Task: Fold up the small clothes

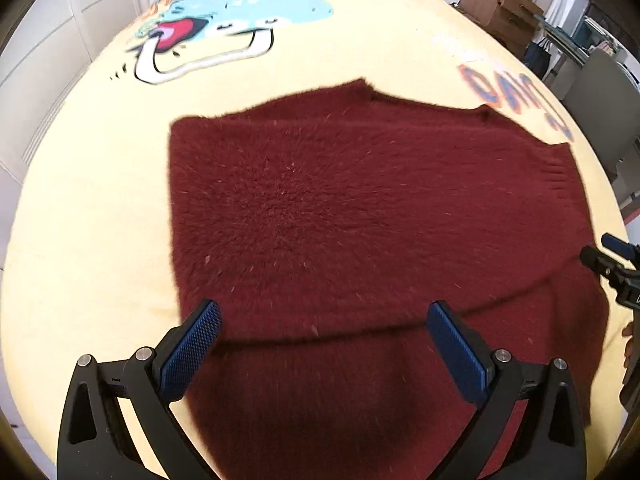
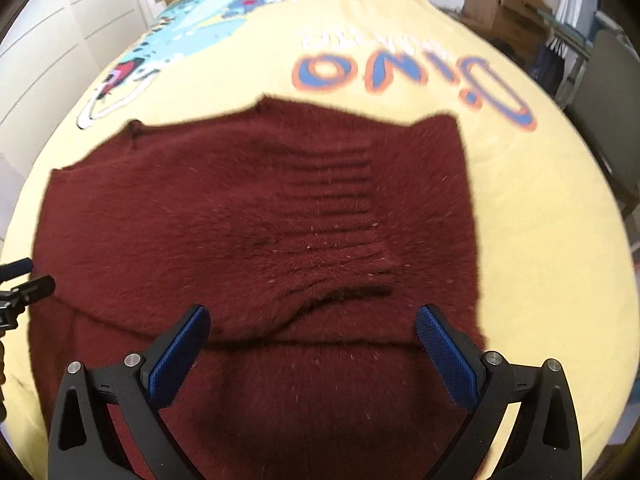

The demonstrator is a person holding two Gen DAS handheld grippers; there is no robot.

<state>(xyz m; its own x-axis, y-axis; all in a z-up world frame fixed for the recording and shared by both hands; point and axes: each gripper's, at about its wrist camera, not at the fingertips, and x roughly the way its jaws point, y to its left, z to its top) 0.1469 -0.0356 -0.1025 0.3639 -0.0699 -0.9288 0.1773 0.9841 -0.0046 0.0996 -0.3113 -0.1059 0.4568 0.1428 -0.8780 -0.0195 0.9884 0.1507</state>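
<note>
A fuzzy dark red sweater [image 1: 340,208] lies flat on a yellow blanket [image 1: 88,208] on a bed. Its far part is folded over the near part, with the fold's edge running across just beyond the fingers. My left gripper [image 1: 324,316] is open and empty, hovering over the sweater's near left part. My right gripper [image 2: 312,320] is open and empty over the near right part of the sweater [image 2: 260,208], in front of a ribbed band [image 2: 336,216]. Each gripper's tip shows at the edge of the other's view.
The blanket [image 2: 540,220] carries a cartoon dinosaur print [image 1: 224,20] and large "Dino" letters [image 2: 400,72]. White cupboard doors [image 1: 36,60] stand to the left. Cardboard boxes [image 1: 500,4], shelves and a chair stand to the right of the bed.
</note>
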